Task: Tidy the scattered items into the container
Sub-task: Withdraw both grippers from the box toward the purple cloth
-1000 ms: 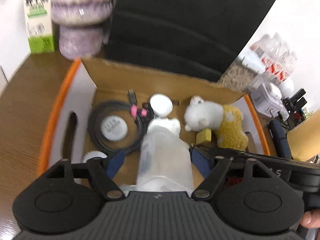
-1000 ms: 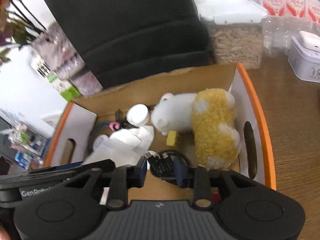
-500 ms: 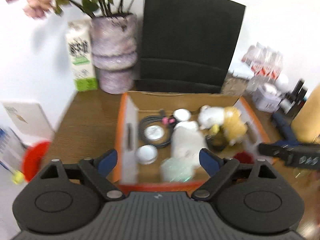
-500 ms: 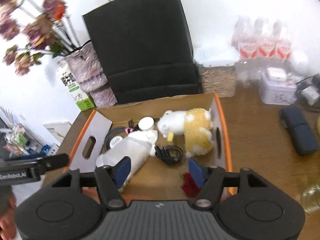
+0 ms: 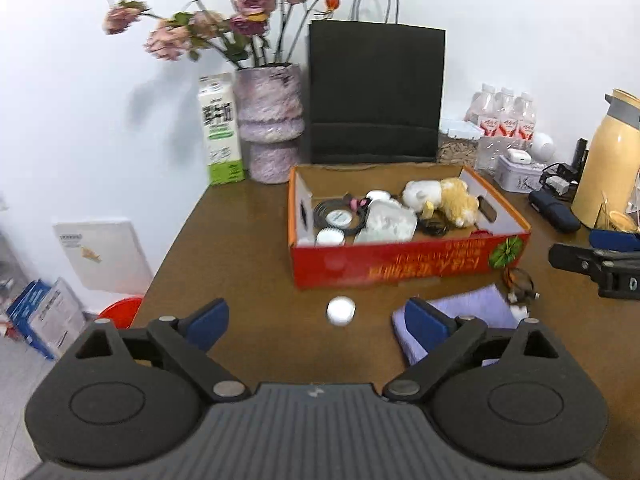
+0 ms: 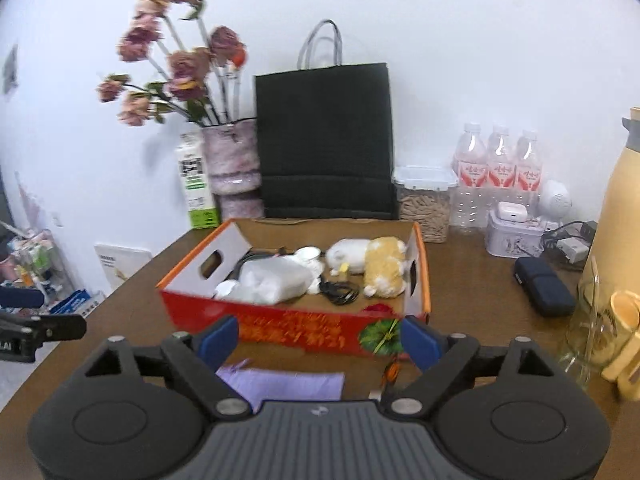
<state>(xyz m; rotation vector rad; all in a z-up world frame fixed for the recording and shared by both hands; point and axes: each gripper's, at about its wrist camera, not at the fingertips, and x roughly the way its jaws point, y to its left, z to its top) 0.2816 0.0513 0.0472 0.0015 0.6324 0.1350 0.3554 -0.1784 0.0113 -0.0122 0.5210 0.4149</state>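
Both the left gripper (image 5: pixel 316 318) and right gripper (image 6: pixel 319 336) are opening, nothing between their blue pads. The red cardboard box (image 5: pixel 408 262) holds a fluffy plush toy (image 5: pixel 444 198), crinkly plastic bag (image 5: pixel 386 222) and coiled cable (image 5: pixel 436 227); a round white cap (image 5: pixel 341 311) and soft purple cloth (image 5: pixel 476 306) lie on the wooden table (image 5: pixel 240 248) before it.

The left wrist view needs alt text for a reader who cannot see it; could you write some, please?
The left gripper, empty and opening, hovers over a brown table before a red cardboard box of clutter. A white round lid and purple cloth lie outside it.
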